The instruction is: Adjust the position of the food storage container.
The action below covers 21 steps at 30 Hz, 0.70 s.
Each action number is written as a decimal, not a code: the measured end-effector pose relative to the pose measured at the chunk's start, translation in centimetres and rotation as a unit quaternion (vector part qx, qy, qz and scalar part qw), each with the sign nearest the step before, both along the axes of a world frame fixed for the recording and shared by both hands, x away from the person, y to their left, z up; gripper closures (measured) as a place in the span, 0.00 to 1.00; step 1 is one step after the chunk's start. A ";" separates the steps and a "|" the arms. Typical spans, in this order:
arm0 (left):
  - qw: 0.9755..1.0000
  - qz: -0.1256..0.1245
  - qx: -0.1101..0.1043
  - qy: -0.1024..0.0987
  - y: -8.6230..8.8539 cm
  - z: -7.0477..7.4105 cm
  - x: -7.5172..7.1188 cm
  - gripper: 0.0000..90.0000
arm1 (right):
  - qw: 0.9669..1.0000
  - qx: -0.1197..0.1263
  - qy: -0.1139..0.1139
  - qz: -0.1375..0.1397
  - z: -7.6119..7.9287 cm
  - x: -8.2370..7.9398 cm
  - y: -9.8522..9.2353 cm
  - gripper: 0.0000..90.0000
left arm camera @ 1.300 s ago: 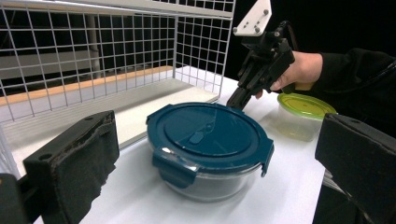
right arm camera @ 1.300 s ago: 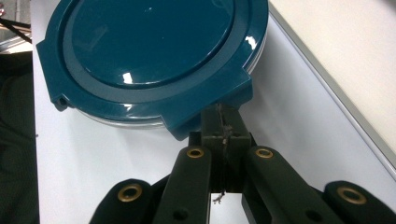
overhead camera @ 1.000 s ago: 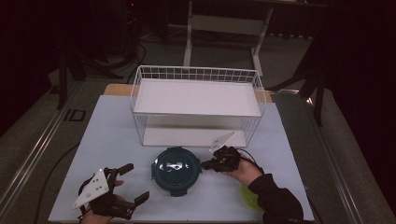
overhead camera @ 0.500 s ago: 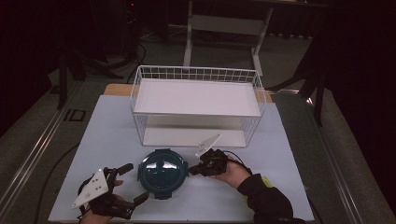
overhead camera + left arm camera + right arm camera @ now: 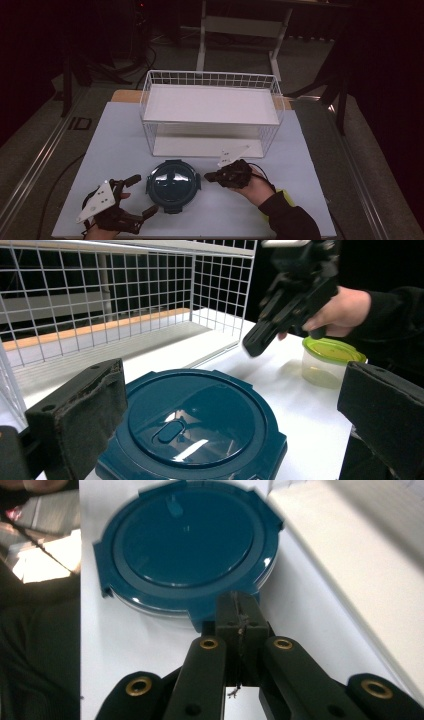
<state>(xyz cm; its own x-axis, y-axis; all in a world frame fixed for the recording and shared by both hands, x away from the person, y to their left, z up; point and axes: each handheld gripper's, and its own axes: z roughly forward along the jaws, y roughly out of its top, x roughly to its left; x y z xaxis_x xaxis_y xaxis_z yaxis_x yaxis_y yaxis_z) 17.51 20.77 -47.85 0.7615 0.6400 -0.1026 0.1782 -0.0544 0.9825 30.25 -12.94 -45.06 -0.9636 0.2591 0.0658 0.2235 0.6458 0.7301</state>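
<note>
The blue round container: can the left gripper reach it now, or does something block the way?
Probably yes. The left gripper is open and the blue round container lies just ahead of its jaws, nothing between; the shut right gripper stands at the far side.

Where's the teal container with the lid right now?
In the high view the teal container sits near the table's front edge, before the wire basket, between the left tool and right tool.

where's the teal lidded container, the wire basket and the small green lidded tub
teal lidded container [image 5: 173,183], high view, middle of its lid
wire basket [image 5: 210,78], high view, far top rim
small green lidded tub [image 5: 334,351], left gripper view, top of its green lid
</note>
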 end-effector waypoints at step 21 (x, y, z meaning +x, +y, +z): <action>0.997 -0.028 0.038 0.054 -0.5 2.1 0.2 0.00 | 0.984 0.133 -0.045 -0.110 0.0 -6.5 -1.3 0.13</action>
<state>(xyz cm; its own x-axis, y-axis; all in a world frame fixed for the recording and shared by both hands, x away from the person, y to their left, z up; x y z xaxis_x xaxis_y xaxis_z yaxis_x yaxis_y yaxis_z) 17.71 20.30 -45.73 0.7830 0.6062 -0.1394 0.2778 -0.1403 0.9503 23.79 -14.26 -45.06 -0.8914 0.4468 0.0764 0.2626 0.3718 0.8904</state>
